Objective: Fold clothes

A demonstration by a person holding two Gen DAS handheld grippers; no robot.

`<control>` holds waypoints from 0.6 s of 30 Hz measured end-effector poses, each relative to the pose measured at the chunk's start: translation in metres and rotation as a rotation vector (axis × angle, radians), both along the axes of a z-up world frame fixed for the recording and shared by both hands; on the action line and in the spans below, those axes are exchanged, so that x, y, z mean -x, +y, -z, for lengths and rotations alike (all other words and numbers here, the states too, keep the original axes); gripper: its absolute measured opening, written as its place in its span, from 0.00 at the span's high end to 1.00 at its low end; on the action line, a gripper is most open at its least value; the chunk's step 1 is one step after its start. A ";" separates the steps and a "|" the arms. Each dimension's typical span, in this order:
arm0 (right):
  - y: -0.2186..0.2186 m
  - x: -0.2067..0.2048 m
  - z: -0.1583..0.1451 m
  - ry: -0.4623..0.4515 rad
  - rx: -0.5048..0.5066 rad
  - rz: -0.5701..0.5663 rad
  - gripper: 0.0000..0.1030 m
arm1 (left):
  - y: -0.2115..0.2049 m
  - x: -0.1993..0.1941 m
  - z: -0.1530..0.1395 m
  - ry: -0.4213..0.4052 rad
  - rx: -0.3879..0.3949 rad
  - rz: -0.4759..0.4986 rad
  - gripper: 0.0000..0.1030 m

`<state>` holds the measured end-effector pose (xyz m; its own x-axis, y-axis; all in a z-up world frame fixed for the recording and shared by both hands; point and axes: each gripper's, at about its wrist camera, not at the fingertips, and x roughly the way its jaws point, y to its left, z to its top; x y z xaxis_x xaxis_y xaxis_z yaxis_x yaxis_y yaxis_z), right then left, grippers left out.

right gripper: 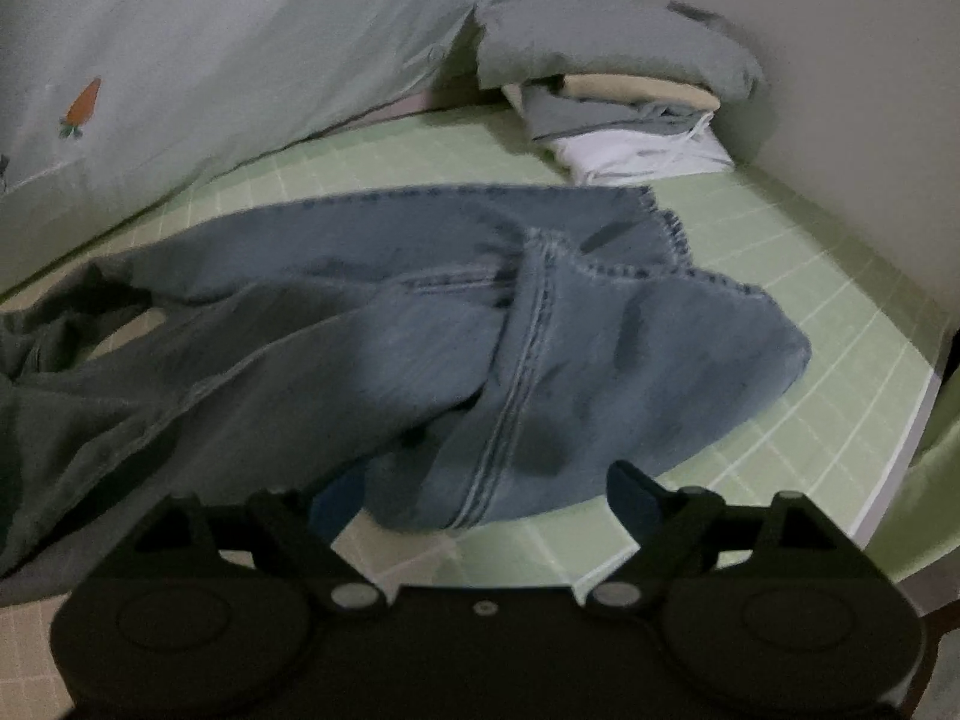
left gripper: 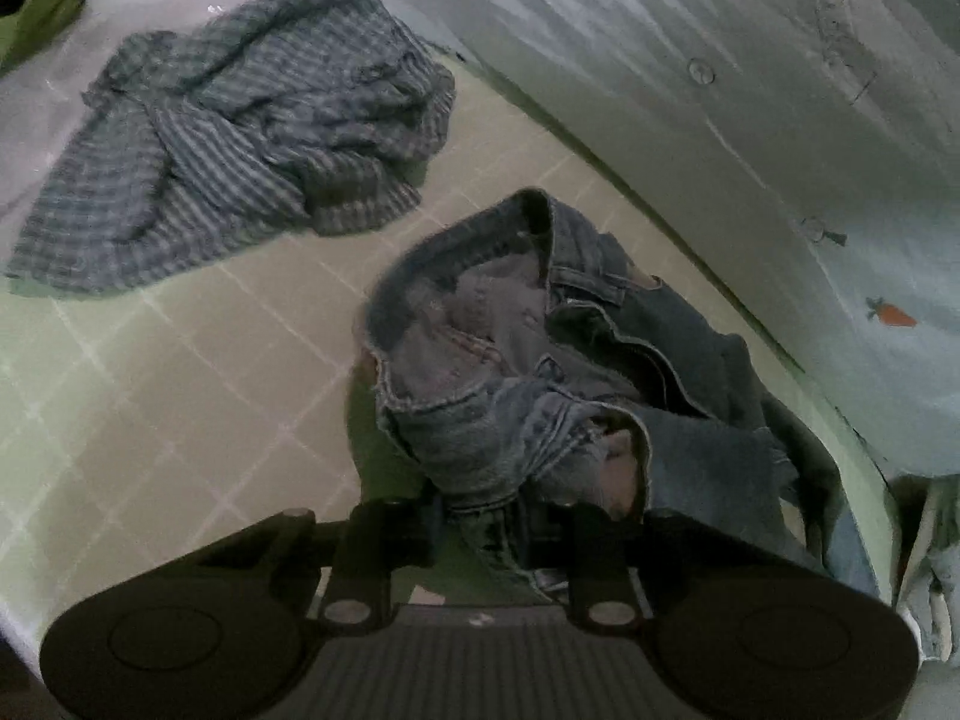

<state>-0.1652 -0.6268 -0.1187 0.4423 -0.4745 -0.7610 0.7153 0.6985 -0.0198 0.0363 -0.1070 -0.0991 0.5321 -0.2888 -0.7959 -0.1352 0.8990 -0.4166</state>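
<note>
**A:** What does the left wrist view show?

**B:** A pair of blue jeans [left gripper: 540, 372] lies bunched on a bed sheet [left gripper: 180, 390], pale green with a white grid. The waistband end is nearest the camera. The left gripper [left gripper: 501, 519] has its jaws drawn close together with a fold of the waistband denim between them. Whether the pads truly press on the cloth, I cannot tell; the fabric hides them.

**A:** Anything else on the bed?

**B:** A crumpled blue striped shirt [left gripper: 240, 144] lies toward the far left corner, well apart from the jeans. A pale quilt [left gripper: 720, 90] runs along the right edge, with a small orange carrot motif [left gripper: 894, 313].

**A:** And the right wrist view?

**B:** The jeans' legs [right gripper: 480, 330] spread across the middle of the sheet [right gripper: 810, 300]. The right gripper [right gripper: 480, 498] has its jaws spread wide, one either side of the near denim fold, gripping nothing. A stack of folded clothes [right gripper: 630, 132] sits in the far corner under a grey-green pillow [right gripper: 612, 48].

**A:** Any readable labels or brands?

**B:** No writing is legible.
</note>
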 end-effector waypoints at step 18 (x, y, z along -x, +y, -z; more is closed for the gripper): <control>0.066 -0.053 0.006 0.026 0.009 -0.124 0.04 | 0.069 0.024 -0.020 -0.008 -0.157 -0.080 0.56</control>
<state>-0.1125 -0.5611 -0.1244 0.4784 -0.4239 -0.7691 0.6223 0.7816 -0.0437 0.0122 -0.0378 -0.0793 0.5547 -0.1175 -0.8237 -0.2067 0.9395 -0.2732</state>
